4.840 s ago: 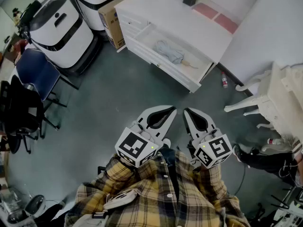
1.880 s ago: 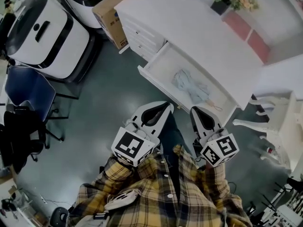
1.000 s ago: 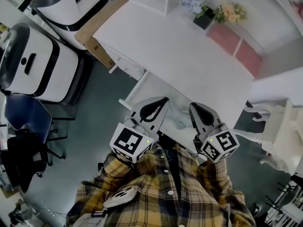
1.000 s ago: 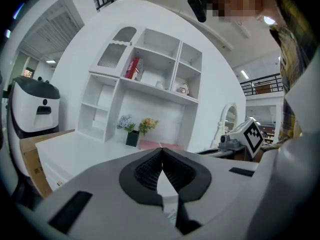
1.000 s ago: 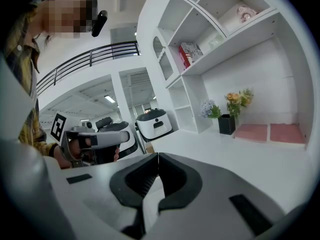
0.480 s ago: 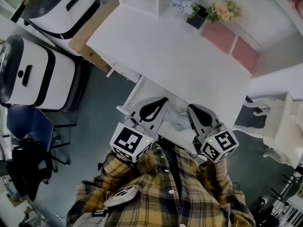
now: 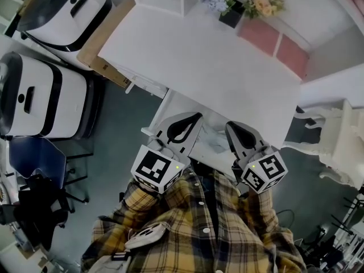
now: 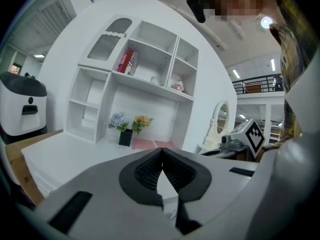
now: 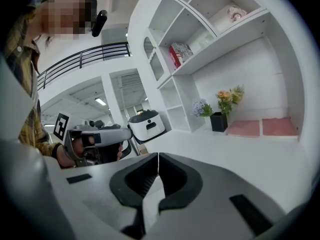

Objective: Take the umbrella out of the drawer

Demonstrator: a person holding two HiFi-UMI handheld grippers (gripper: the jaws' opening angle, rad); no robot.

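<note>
In the head view the white desk's (image 7: 216,67) drawer (image 7: 164,108) stands pulled out, right under both grippers. A strip of the pale blue-grey folded umbrella (image 7: 212,141) shows in the drawer between the two grippers; the rest is hidden by them. My left gripper (image 7: 197,116) hangs over the drawer's left part, and its jaws meet at the tips (image 8: 162,149) with nothing in them. My right gripper (image 7: 230,125) hangs over the right part, also shut and empty (image 9: 158,154). Neither touches the umbrella.
Two white machines (image 7: 34,98) (image 7: 71,7) and a cardboard box (image 7: 101,41) stand left of the desk. A blue chair (image 7: 34,158) is at lower left, a white ornate chair (image 7: 341,141) at right. Flowers in a dark pot (image 7: 232,15) and pink pads (image 7: 276,41) sit at the desk's back.
The desk and open drawer have come closer over these frames, from far ahead to right beneath the grippers. Both grippers stay shut and level in front of the body.
</note>
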